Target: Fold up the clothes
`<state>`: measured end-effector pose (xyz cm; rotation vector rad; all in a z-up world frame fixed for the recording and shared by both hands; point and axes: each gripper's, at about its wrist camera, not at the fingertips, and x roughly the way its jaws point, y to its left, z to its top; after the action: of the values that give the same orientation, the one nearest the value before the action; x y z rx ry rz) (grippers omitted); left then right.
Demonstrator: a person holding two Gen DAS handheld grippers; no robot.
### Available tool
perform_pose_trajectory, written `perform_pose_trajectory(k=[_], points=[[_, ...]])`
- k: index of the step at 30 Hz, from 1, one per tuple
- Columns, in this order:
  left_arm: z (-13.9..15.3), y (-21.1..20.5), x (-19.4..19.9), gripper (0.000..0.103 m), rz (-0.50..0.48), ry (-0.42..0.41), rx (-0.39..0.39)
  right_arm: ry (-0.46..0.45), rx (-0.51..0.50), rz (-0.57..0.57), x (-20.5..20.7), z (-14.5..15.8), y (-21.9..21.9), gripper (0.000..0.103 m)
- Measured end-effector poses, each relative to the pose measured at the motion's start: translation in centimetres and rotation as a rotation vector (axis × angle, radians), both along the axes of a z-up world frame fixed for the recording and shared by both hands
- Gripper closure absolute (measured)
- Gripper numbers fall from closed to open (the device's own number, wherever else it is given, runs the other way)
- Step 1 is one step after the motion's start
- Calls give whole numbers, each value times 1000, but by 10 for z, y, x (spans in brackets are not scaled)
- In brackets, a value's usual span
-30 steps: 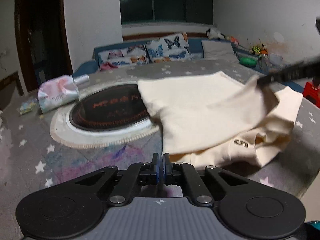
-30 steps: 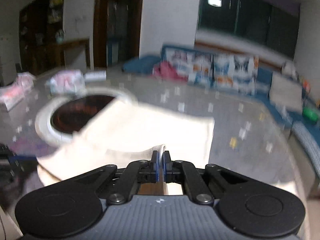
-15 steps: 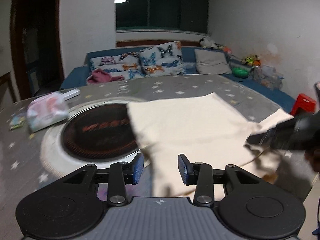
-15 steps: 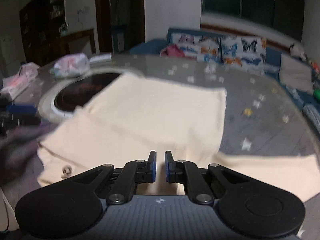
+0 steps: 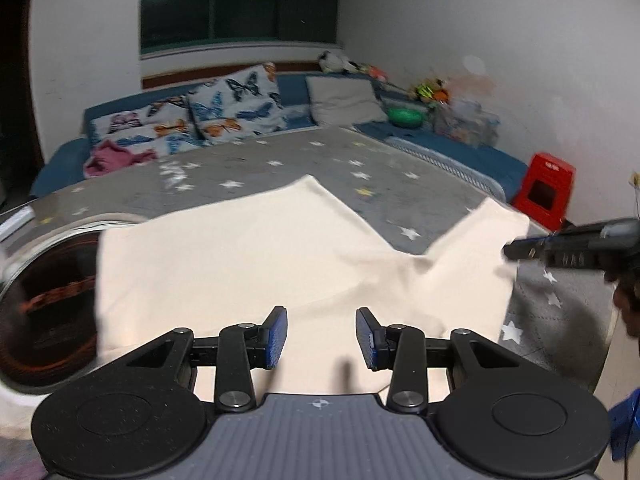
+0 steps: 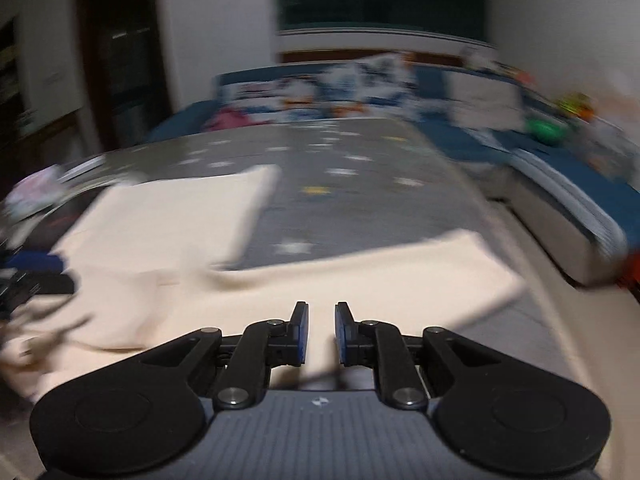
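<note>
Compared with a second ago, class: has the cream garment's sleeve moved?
Yes. The sleeve, then folded over the garment's body, now lies spread rightward toward the red stool.

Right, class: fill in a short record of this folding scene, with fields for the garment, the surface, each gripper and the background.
garment: cream shirt, spread flat, one sleeve out to the side
surface: grey star-print cover
left gripper: open, over the shirt, nothing between its jaws
right gripper: jaws just opening, narrow gap, gripping nothing, over the shirt
background: blue sofa with butterfly cushions, red stool
</note>
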<state>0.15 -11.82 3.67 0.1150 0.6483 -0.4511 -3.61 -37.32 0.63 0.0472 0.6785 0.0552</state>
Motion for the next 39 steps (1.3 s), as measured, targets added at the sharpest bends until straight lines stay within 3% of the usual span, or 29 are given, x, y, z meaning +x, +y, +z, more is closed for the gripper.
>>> perform_pose_trajectory(k=[4, 9, 22, 23, 24, 26, 32, 39], points=[[-10, -20, 6, 62, -29, 25, 23, 1, 12, -146, 9, -7, -49, 81], [-14, -35, 9, 62, -49, 27, 51, 3, 115, -237, 22, -17, -91, 80], [-19, -45, 13, 62, -49, 34, 74, -31, 81, -271, 37, -29, -95, 81], [-19, -45, 14, 62, -49, 35, 73, -32, 84, -271, 37, -29, -95, 84], [-19, -45, 14, 62, -48, 35, 70, -32, 87, -270, 37, -29, -95, 96], [-19, -46, 16, 62, -43, 37, 67, -32, 92, -264, 36, -29, -95, 98], [-7, -35, 12, 61, -16, 10, 47, -108, 139, -220, 21, 4, -89, 99], [15, 13, 0, 55, 101, -41, -18, -229, 196, -44, 0, 67, -49, 99]])
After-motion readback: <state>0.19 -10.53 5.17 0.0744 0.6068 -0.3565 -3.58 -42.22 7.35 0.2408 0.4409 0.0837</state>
